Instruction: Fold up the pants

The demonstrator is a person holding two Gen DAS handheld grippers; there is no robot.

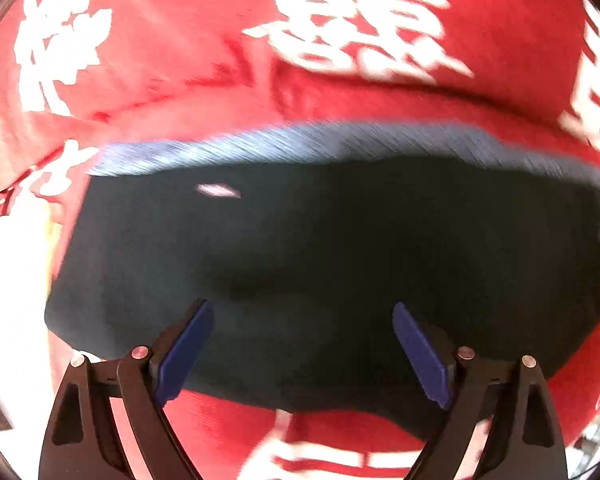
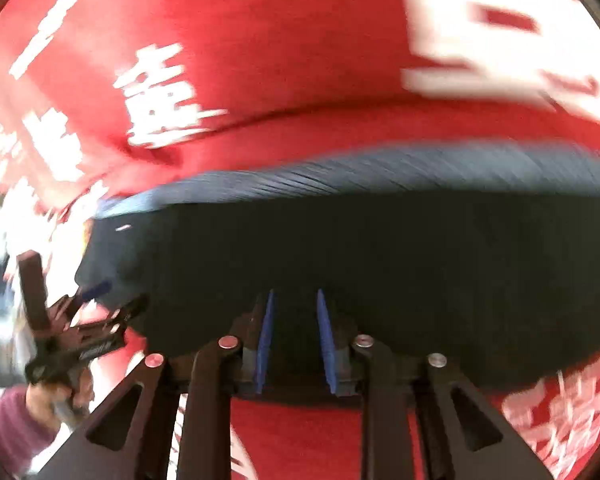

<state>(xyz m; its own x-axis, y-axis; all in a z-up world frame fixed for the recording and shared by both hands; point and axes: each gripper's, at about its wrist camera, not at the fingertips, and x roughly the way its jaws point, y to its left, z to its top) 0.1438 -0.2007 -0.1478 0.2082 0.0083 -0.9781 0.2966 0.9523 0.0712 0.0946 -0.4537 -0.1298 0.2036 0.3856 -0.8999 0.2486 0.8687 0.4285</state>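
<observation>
Pants (image 1: 340, 248) dark, folded flat, ribbed blue waistband, beneath left claw (image 1: 302, 312) wide apart, right claw (image 2: 294, 300) released, empty

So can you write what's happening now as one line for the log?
item: folded dark navy fabric pants on red cloth with white characters | left gripper: open, empty | right gripper: slightly open, empty

A red cloth (image 1: 204, 20) printed with white characters covers the surface.
</observation>
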